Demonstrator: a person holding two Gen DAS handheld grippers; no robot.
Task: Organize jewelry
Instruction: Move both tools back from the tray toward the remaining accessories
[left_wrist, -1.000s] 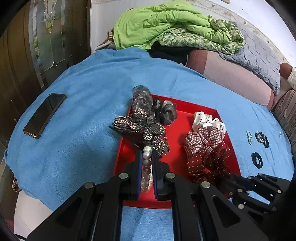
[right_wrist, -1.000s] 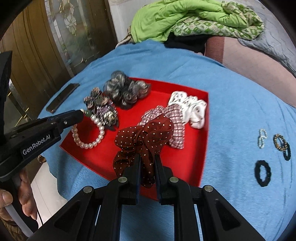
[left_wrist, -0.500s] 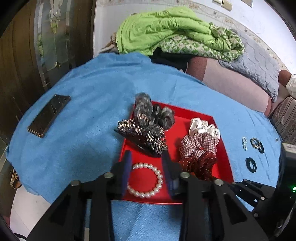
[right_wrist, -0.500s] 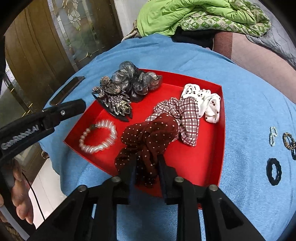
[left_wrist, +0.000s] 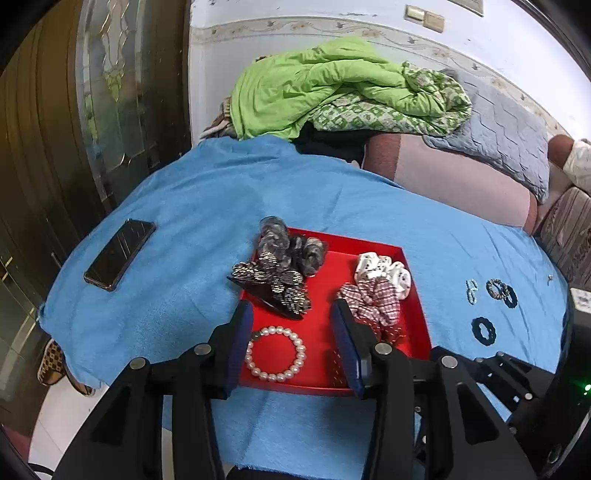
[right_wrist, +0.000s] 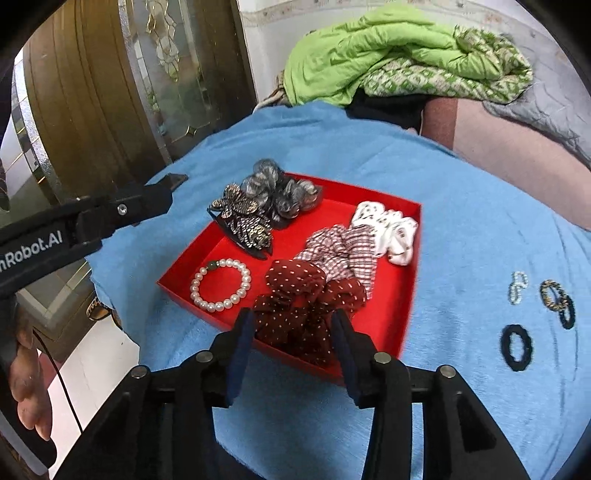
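**Now both grippers letting go over the red tray**

Left gripper (left_wrist: 291, 339): jaws opening, nothing gripped. The pearl bracelet (left_wrist: 276, 353) lies flat on the tray floor between and below the fingertips, pads clear of it. Right gripper (right_wrist: 291, 347): jaws opening too; the maroon dotted scrunchie (right_wrist: 306, 295) sits in the gap at the tray's near edge, partly draped over the rim, pads look off the fabric.

Landmark = red tray (right_wrist: 408, 295). Inside it: bracelet at near-left corner, beaded hair clip (left_wrist: 273, 286) just behind it, grey scrunchie (left_wrist: 291, 245) at far-left, plaid scrunchie (right_wrist: 343, 249) mid-right, white scrunchie (right_wrist: 388, 229) far-right. Right of the tray on the blue cloth (left_wrist: 192, 221): black ring band (right_wrist: 516, 347), small pale beaded piece (right_wrist: 517, 286), patterned ring (right_wrist: 552, 291). Left of the tray: phone (left_wrist: 120, 253).

Handling, my read: bracelet is light, hard beads on elastic, rolls and slips, so pinch across one bead arc. Scrunchies are soft, squashy, light; grab a bunched fold. The loose rings are thin and flat, so nip the band edge-on.
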